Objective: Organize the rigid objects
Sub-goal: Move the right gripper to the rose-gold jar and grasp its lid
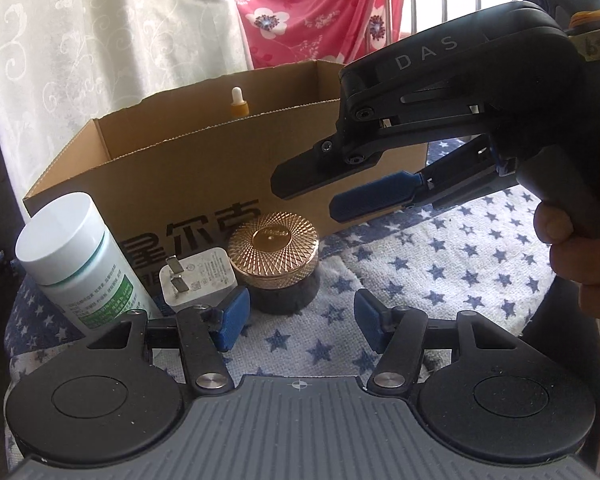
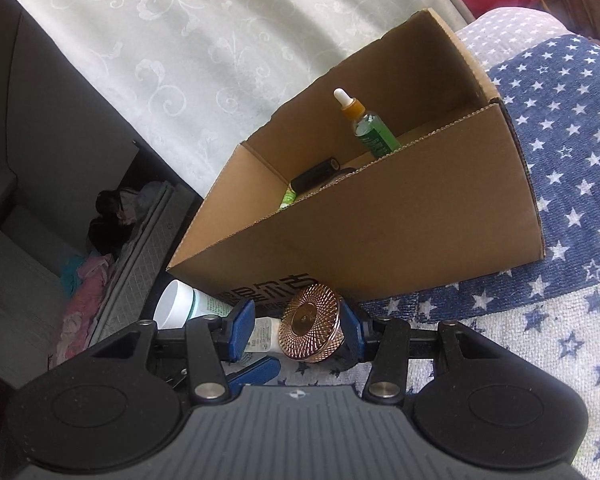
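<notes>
On the star-patterned towel (image 1: 440,264), in front of the cardboard box (image 1: 204,168), stand a gold-lidded dark jar (image 1: 274,248), a white charger plug (image 1: 196,276) and a white bottle with a green label (image 1: 80,256). My left gripper (image 1: 300,320) is open low over the towel, just right of the plug and in front of the jar, with nothing between its pads. My right gripper (image 1: 340,188) hangs open in the air above and right of the jar. In the right wrist view the jar (image 2: 312,322) appears between the right gripper's (image 2: 296,332) pads without touching them.
Inside the box (image 2: 380,216) stand a green dropper bottle (image 2: 364,124), a black cylinder (image 2: 316,176) and a small green-white item (image 2: 288,198). A pale curtain (image 1: 100,40) and a pink flowered cloth (image 1: 308,8) hang behind. A hand (image 1: 572,260) holds the right gripper's handle.
</notes>
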